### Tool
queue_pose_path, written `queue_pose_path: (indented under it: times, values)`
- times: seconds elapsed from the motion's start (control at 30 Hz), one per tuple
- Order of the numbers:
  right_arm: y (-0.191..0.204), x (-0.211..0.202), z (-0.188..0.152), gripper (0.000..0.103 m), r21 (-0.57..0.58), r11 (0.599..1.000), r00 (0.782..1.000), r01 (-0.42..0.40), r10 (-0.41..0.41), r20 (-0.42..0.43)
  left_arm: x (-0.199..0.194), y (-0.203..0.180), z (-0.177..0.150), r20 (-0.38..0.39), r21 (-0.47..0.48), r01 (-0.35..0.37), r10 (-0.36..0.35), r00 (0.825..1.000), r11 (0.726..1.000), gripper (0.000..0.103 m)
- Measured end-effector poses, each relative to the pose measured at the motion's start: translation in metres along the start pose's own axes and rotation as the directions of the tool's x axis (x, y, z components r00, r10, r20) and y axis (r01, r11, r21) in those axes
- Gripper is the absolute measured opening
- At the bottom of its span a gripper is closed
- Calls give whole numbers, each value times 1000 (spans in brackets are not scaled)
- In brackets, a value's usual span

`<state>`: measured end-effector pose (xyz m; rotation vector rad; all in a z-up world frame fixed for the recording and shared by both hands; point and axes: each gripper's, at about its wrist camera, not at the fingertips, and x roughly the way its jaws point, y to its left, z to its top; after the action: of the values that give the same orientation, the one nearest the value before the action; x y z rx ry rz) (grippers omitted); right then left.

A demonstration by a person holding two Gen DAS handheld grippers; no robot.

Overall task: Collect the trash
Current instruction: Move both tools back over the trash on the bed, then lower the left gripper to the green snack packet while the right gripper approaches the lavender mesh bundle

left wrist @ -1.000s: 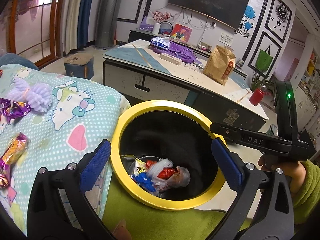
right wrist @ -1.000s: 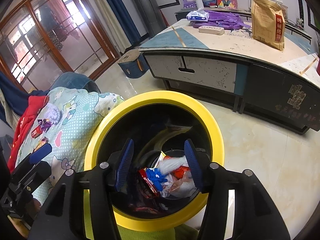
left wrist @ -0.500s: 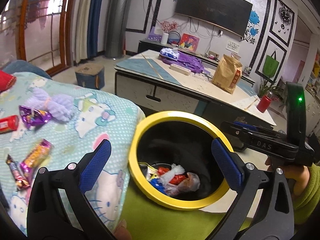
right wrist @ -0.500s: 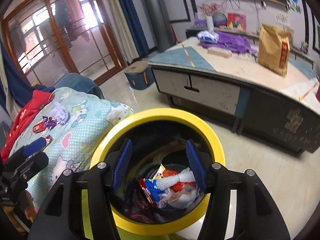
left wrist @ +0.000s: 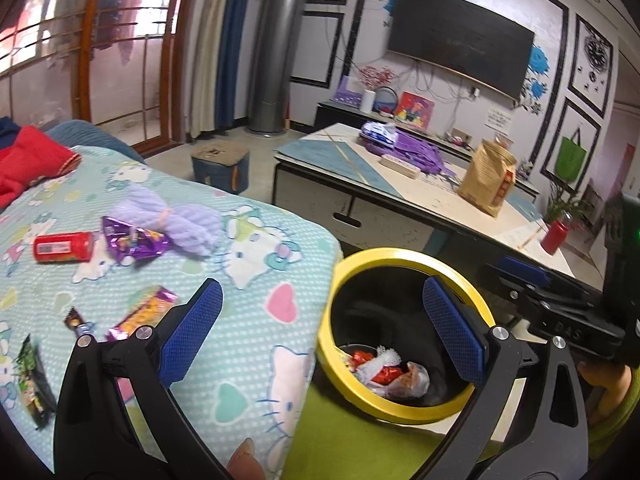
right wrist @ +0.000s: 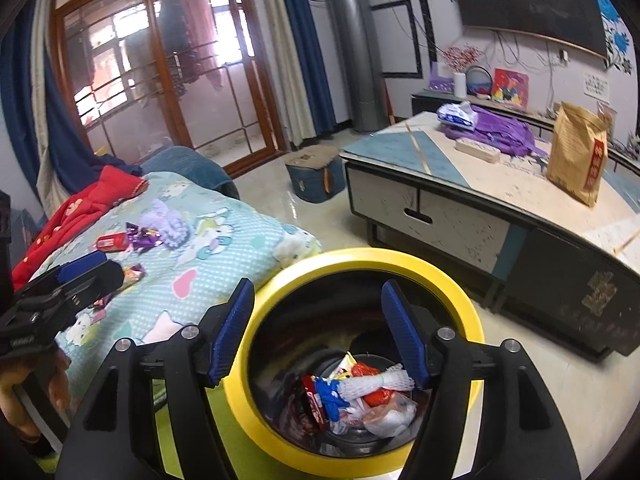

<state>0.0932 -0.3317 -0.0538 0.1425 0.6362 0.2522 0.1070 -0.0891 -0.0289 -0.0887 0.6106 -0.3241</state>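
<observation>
A black bin with a yellow rim (left wrist: pixel 404 256) (right wrist: pixel 372 258) stands beside the bed and holds wrappers and a white foam net (right wrist: pixel 376 382). On the Hello Kitty blanket (left wrist: pixel 248 312) lie a red can (left wrist: pixel 64 246), a purple wrapper (left wrist: pixel 134 240), an orange-purple wrapper (left wrist: pixel 146 310), a small brown wrapper (left wrist: pixel 78 322) and a dark green packet (left wrist: pixel 34 380). My left gripper (left wrist: pixel 320 332) is open and empty, above the blanket's edge and the bin. My right gripper (right wrist: pixel 320 336) is open and empty over the bin.
A low table (right wrist: pixel 500 184) stands beyond the bin with a brown paper bag (right wrist: pixel 578 156) and purple cloth (right wrist: pixel 496 130). A small blue stool (right wrist: pixel 316 176) sits on the floor. A red garment (left wrist: pixel 28 160) and a lilac fluffy item (left wrist: pixel 176 220) lie on the bed.
Both grippers have pulled up and back from the bin. The left view has swung left, so more of the blanket and its wrappers show. Both stay open.
</observation>
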Motion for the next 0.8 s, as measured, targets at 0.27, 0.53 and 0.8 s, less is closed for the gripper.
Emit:
queue_pose_path:
  times: [0.27, 0.53, 0.8]
  values:
    - [31, 0, 1, 65, -83, 995, 998, -57, 57, 4, -14, 24, 5, 37, -50, -50, 51, 998, 998, 92]
    - [62, 4, 2, 68, -142, 984, 994, -105, 104, -12, -26, 47, 8, 62, -98, -83, 90, 994, 992, 92]
    - [86, 12, 6, 70, -171, 974, 989, -148, 145, -25, -37, 72, 8, 68, -149, -135, 146, 987, 980, 92]
